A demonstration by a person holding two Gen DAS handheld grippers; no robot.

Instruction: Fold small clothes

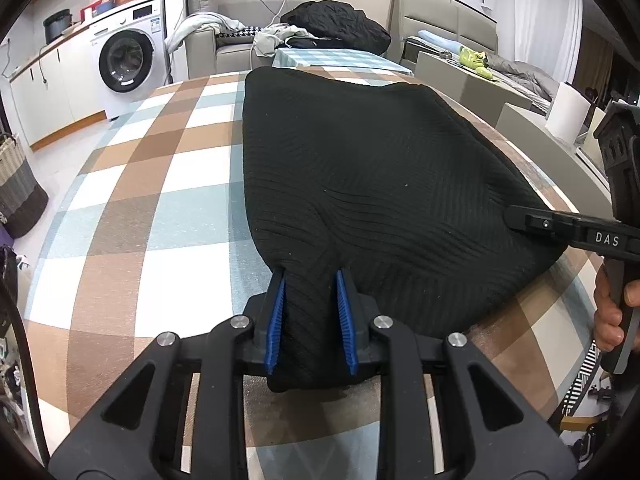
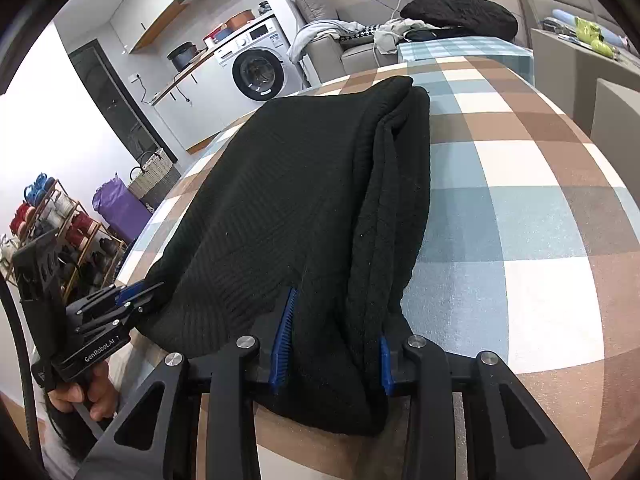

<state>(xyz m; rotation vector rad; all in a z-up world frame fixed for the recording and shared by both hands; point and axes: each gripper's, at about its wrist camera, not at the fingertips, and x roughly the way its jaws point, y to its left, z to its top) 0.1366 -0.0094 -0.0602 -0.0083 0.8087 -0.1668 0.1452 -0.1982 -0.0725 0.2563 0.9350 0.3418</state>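
Observation:
A black ribbed knit garment (image 1: 360,168) (image 2: 288,200) lies folded lengthwise on the checked tablecloth (image 1: 160,200) (image 2: 520,220), its doubled edge along the right side in the right wrist view. My left gripper (image 1: 311,276) (image 2: 136,296) is shut on the garment's near left corner, with fabric bunched between its blue pads (image 1: 276,320). My right gripper (image 2: 336,320) (image 1: 520,216) is shut on the near right corner, and thick folded layers fill the space between its pads (image 2: 285,328). Both near corners are lifted off the cloth. A hand (image 1: 608,312) holds each gripper's handle.
Beyond the table's far edge stand a grey sofa with a black coat heap (image 1: 336,24) and a washing machine (image 1: 126,60). On the floor at left are a woven basket (image 1: 16,184) and a shoe rack (image 2: 60,220). A paper roll (image 1: 568,112) stands at right.

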